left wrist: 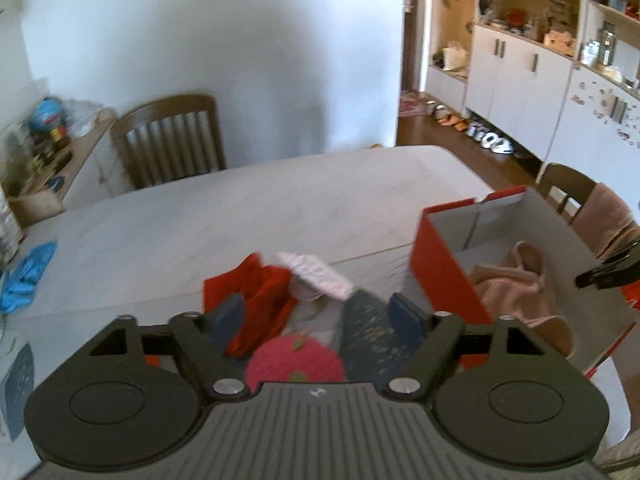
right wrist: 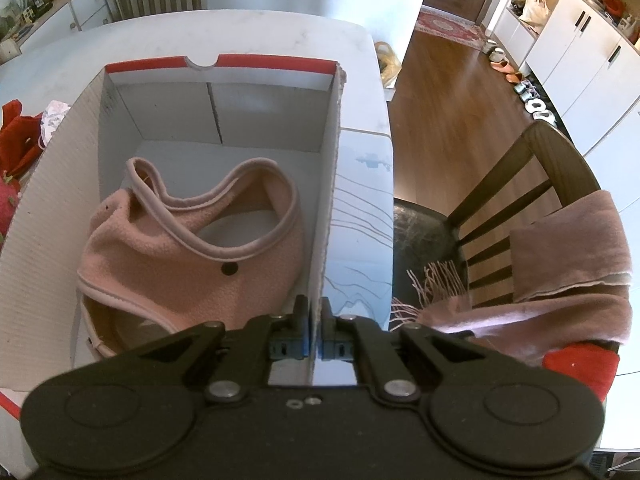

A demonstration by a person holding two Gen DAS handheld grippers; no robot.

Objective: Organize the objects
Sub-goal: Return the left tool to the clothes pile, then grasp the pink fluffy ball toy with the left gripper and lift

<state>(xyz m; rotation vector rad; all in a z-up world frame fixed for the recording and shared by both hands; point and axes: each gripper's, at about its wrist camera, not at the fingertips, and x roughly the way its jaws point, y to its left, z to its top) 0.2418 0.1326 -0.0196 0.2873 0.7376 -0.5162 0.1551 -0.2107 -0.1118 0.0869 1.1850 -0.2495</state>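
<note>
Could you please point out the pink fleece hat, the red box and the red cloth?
pink fleece hat point(right wrist: 168, 264): right wrist view, its crown.
red box point(left wrist: 448, 264): left wrist view, outer wall.
red cloth point(left wrist: 264, 296): left wrist view, middle fold.

White marble-look table carrying a box and a heap of small clothes

The pale table point(left wrist: 248, 208) fills the middle of the left wrist view. At right on it stands an open red cardboard box point(left wrist: 444, 264); beside its left wall, at lower centre, lies a pile: a red cloth point(left wrist: 256, 292), a pale pink patterned garment point(left wrist: 316, 276), a dark blue speckled piece point(left wrist: 368, 328) and a pink knitted item point(left wrist: 296, 360). A crumpled blue cloth point(left wrist: 24, 280) lies at the far left edge.
</note>
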